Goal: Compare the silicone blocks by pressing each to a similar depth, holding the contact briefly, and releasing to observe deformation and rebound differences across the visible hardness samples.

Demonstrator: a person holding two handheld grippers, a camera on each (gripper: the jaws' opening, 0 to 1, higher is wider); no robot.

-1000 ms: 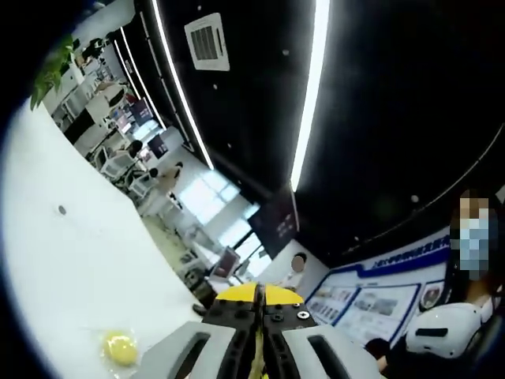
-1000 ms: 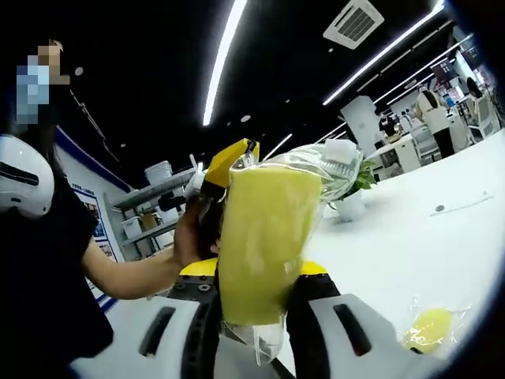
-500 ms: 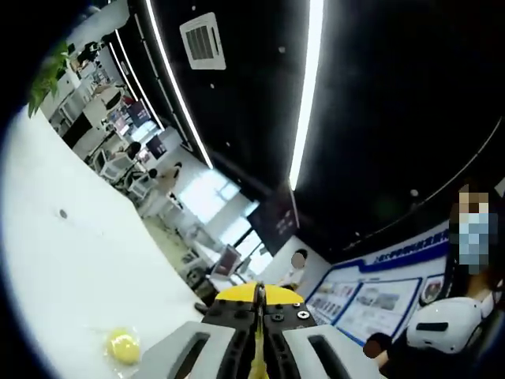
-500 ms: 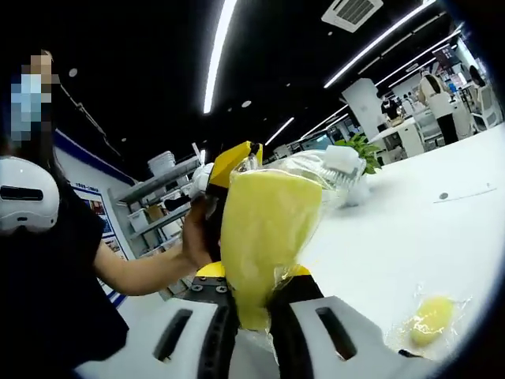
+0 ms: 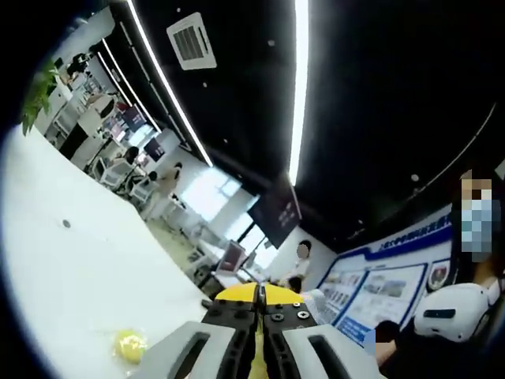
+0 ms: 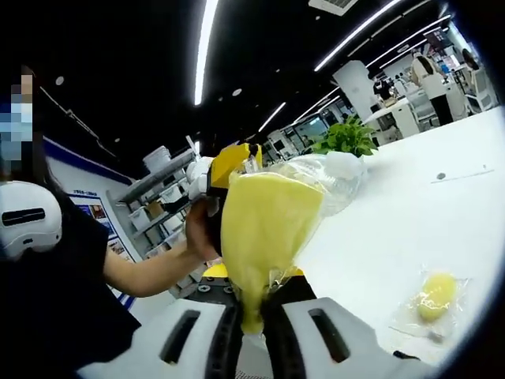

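The right gripper [image 6: 252, 320] pinches the lower end of a yellow silicone block [image 6: 264, 229] in a clear bag, raised above the white counter [image 6: 394, 237]. It looks soft and light, and the film slippery; hold the block's body. The left gripper [image 5: 258, 316] is pressed together. A second bagged block [image 6: 434, 296] lies on the counter, right of the held one.
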